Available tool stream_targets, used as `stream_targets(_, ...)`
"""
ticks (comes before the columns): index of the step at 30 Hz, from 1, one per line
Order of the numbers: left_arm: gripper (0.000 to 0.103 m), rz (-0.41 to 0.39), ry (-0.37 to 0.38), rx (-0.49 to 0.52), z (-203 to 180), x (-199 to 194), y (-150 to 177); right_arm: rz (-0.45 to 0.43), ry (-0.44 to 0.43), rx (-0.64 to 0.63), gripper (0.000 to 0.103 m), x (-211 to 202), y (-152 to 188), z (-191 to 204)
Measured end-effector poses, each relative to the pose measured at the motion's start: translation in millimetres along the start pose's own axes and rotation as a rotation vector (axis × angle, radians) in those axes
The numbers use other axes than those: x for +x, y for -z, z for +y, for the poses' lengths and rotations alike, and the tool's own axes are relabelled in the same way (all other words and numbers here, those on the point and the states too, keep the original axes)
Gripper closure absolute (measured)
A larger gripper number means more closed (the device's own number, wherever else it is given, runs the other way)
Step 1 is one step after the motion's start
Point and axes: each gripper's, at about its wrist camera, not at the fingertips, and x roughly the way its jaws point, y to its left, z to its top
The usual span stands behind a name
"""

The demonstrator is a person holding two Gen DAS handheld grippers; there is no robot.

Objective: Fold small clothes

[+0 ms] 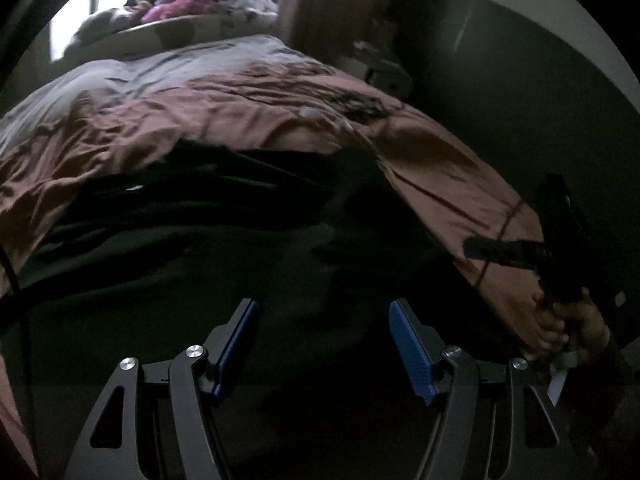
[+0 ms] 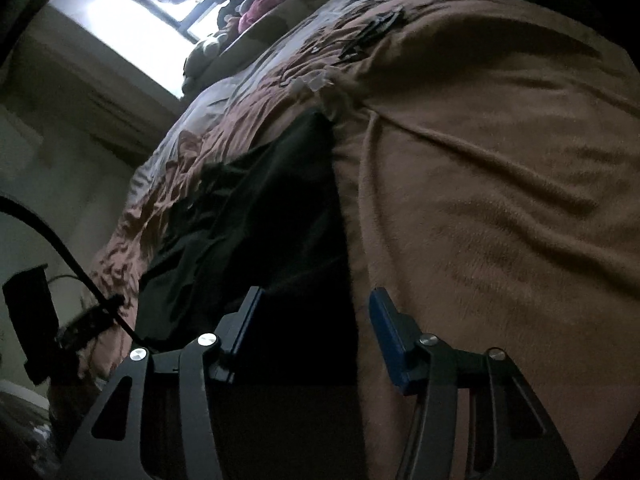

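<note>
So the black garment (image 1: 192, 216) is spread out on the bed (image 1: 224, 92), over the near part of the brown blanket (image 2: 500, 184), with one straight edge running up toward the middle of the bed; it's dark enough that I can't tell what kind of piece it is. The left gripper (image 1: 324, 344) hangs over the near stretch of the cloth, jaws wide apart and nothing between them. The right gripper (image 2: 316, 324) sits right at that straight edge, where black fabric meets blanket, jaws at a middling gap; the cloth shows between the blue pads (image 2: 384, 332) but I don't see them pressing on it, so I'd call it not gripped. What could go wrong, I reckon: the right one straddles the seam between garment and blanket, so a pinch here could easily grab the fuzzy blanket along with the hem, or only the blanket; then the lift drags the bedding and wrecks the fold; plus black on dim light makes it easy to miss a layer and catch just the top ply.
</note>
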Motion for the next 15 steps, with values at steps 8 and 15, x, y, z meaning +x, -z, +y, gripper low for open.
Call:
stream_targets(8, 0.034, 0.108, -0.038, 0.114, -35, 37, 7, 0.024, -0.095, 0.061, 0.062, 20, 9, -37)
stream_targets(15, 0.034, 0.163, -0.102, 0.266, -59, 58, 22, 0.042, -0.097, 0.071, 0.062, -2, 11, -70)
